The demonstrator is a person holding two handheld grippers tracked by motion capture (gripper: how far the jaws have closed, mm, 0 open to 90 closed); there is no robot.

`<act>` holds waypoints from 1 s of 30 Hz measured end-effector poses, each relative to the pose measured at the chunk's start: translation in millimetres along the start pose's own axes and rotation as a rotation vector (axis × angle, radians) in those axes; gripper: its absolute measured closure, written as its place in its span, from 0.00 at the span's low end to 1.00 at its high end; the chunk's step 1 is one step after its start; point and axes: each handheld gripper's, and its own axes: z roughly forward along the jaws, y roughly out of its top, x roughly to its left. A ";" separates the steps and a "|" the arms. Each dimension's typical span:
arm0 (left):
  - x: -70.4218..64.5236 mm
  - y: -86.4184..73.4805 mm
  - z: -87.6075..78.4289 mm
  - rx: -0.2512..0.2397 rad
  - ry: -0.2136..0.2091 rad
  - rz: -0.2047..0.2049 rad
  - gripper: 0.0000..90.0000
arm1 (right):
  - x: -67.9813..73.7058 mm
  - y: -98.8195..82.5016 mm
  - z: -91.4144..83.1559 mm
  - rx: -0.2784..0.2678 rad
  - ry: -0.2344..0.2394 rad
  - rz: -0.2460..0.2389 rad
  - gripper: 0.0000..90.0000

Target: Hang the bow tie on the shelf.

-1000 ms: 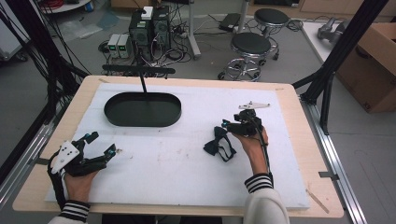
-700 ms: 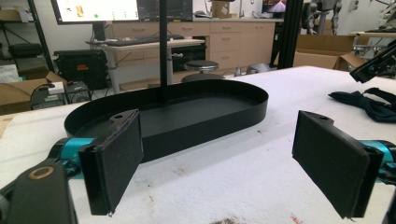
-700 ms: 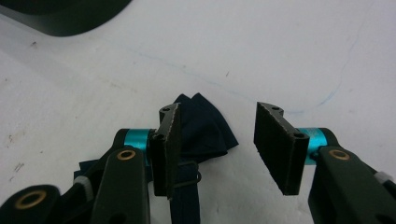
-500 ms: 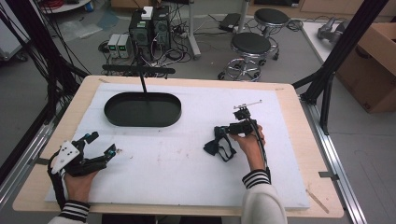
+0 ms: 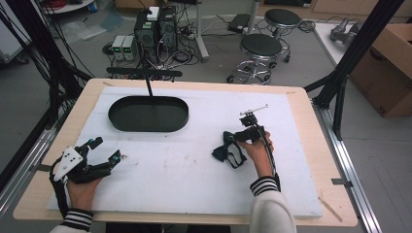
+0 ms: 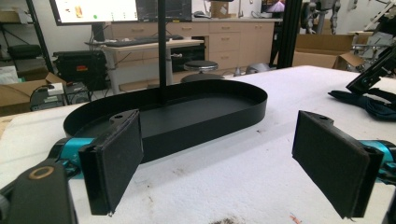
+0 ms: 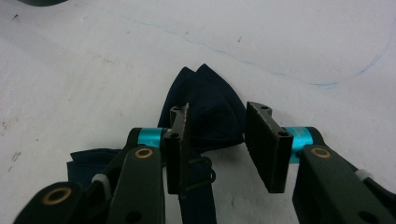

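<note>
Right gripper (image 5: 232, 141) angled down over navy bow tie (image 7: 210, 109), lower than before; jaws just closing, not yet gripping.

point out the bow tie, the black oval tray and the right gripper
bow tie (image 7: 215, 109): right gripper view, on the dark blue wing between the jaws.
black oval tray (image 5: 148, 127): high view, on its near wall.
right gripper (image 7: 217, 142): right gripper view, midway between its fingertips.

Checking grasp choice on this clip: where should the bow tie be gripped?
Grip the bow tie at its narrow centre knot, coming straight down from above, since it lies flat on the mat. The right gripper already straddles that spot, jaws just closing.
</note>
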 end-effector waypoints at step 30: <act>-0.5 0.1 0.1 0.003 -0.005 0.012 0.19 | 22.2 11.8 6.9 0.129 -0.099 -0.087 0.95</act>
